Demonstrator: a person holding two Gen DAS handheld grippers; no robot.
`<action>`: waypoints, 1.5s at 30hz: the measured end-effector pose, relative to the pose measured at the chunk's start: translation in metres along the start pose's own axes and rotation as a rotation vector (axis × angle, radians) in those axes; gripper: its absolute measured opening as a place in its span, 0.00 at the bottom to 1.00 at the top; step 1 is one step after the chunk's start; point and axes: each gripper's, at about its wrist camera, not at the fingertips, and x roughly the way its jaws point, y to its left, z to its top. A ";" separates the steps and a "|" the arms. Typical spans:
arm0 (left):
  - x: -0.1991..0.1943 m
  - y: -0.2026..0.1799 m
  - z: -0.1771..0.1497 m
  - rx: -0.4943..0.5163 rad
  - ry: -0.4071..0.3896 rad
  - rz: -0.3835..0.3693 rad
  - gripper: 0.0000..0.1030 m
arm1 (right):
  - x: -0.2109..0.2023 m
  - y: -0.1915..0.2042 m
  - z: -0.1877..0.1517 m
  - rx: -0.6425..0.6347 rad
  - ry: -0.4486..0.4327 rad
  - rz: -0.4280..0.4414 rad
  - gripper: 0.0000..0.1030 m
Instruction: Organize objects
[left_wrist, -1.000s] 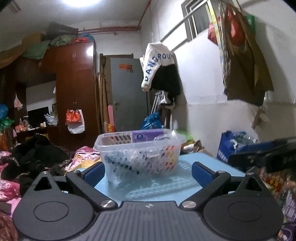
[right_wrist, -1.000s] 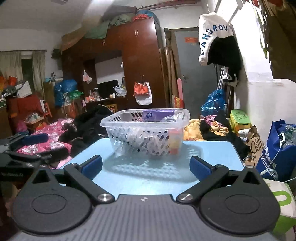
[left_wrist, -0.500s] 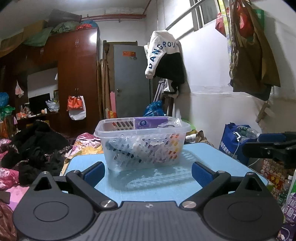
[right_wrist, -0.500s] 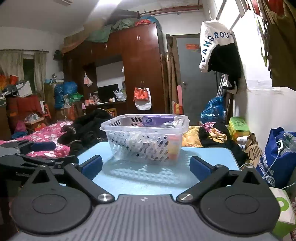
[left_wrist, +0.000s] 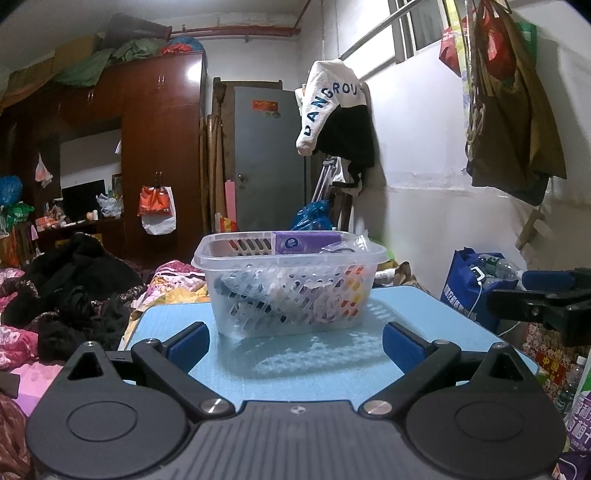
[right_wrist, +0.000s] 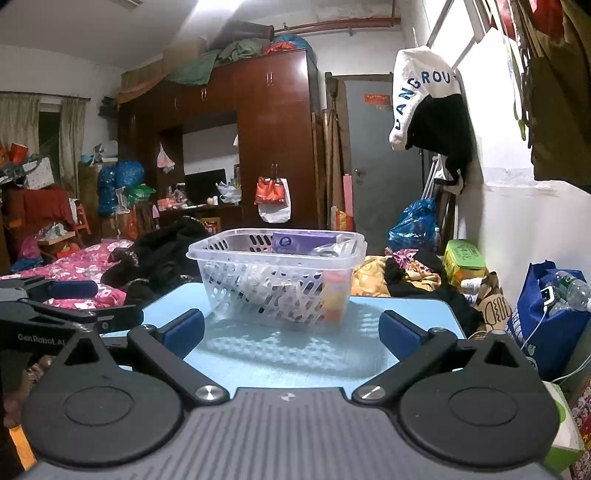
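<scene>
hanging sweatshirt (left_wrist: 328, 99) reads "angrou"; left gripper (right_wrist: 40, 332) (side) "genrobot.ai".

The table (left_wrist: 317, 369) was pale blue with a fine grid texture. On it stood a clear, colourless basket (left_wrist: 288, 291) with slotted, lattice-like walls, and a purple packet (left_wrist: 303, 242) with a white round mark showed above the rim. Orange and yellow patches (right_wrist: 334, 291) showed through the wall toward the table's right edge. Both the left gripper (left_wrist: 295, 341) and the right gripper (right_wrist: 291, 330) had black frames, blue fingertip pads (left_wrist: 188, 341) and grey ribbed bodies.
</scene>
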 end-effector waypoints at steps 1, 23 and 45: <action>0.001 0.001 0.000 -0.001 0.002 0.001 0.98 | 0.000 0.000 -0.001 0.002 0.003 0.000 1.00; -0.002 -0.001 0.001 0.000 -0.012 -0.001 0.98 | -0.004 0.007 -0.003 -0.007 -0.015 -0.031 1.00; 0.000 -0.003 0.000 0.008 -0.007 -0.005 0.98 | -0.005 0.010 0.000 -0.003 -0.009 -0.026 1.00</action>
